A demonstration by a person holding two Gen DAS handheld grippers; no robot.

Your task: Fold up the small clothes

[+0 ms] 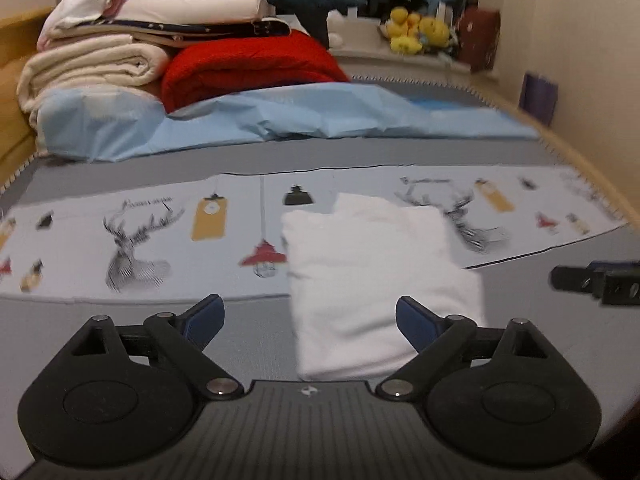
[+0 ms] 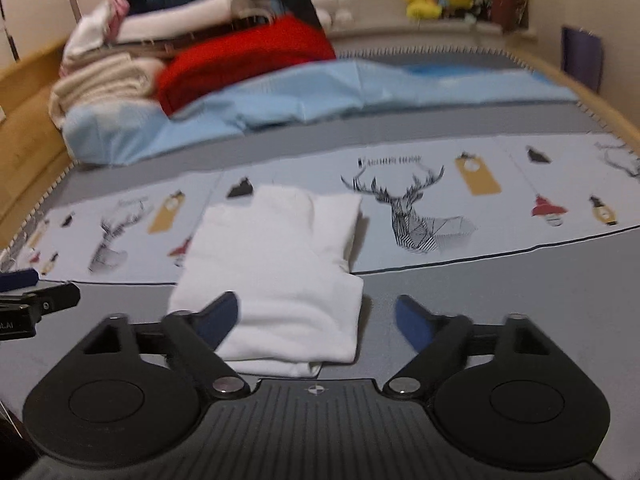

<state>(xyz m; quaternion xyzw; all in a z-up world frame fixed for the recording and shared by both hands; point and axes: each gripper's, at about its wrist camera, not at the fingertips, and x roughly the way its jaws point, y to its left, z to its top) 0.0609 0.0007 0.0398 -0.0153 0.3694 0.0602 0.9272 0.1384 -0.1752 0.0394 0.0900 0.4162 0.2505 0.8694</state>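
A small white folded cotton garment (image 1: 376, 280) lies near the bed's (image 1: 248, 156) front edge, partly over the deer-print sheet (image 1: 140, 240). The left gripper (image 1: 310, 320) and right gripper (image 2: 318, 318) hover wide open, empty, likely flanking it for another fold.

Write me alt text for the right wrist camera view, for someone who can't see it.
The open right gripper hovers over a folded white garment on a grey bed. The garment's far end lies on a deer-print cloth. Behind are a light blue sheet and stacked folded bedding.
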